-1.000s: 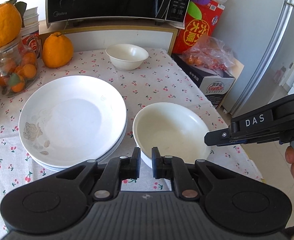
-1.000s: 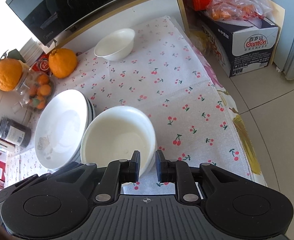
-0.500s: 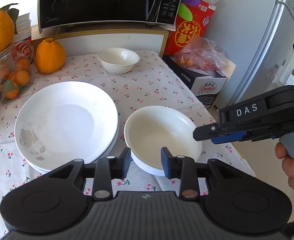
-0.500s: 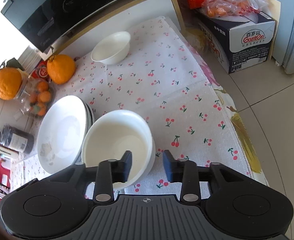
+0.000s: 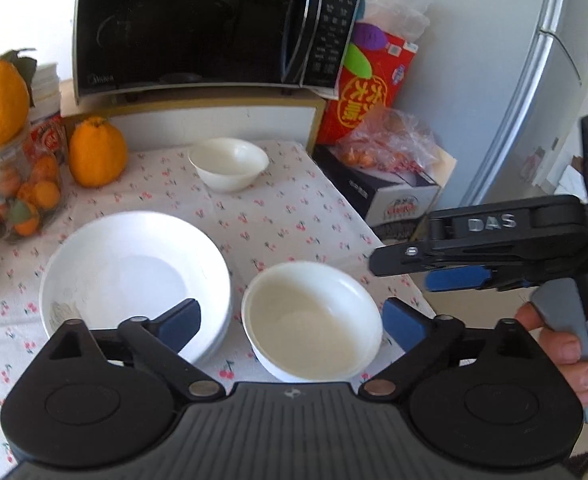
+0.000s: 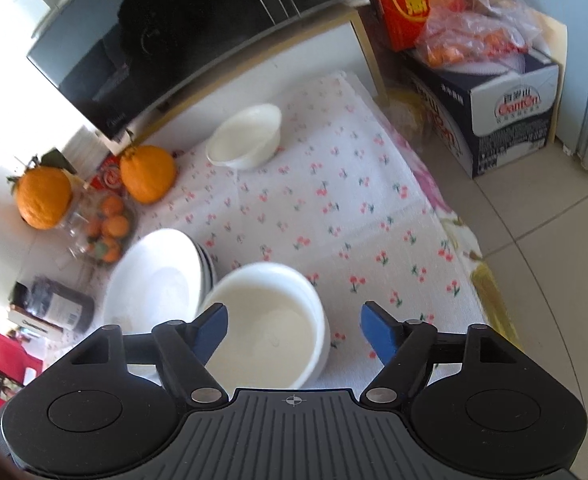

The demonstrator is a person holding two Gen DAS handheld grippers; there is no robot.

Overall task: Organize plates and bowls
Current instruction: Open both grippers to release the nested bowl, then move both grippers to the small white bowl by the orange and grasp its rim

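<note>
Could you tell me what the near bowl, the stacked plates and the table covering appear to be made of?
Near bowl: probably glazed ceramic or opal glass; smooth, creamy white, thick rim.
Stacked plates: likely glazed porcelain; bright white, faint printed flower near the rim.
Table covering: seemingly woven cotton-like cloth; matte, creased, with a cherry print.

Two handheld black plastic grippers: the left gripper [image 5: 289, 322], seen from its own camera, has a ribbed dark grey centre plate stamped with a small crosshair mark, round black pivot housings either side, silver rivets at the linkage arms and blue pads on its fingertips [image 5: 400, 322]. The right gripper [image 6: 294, 326] is built alike; from the side it bears raised silver letters "DAS", a silver screw and a grey trigger under the person's hand [image 5: 570, 356].
</note>
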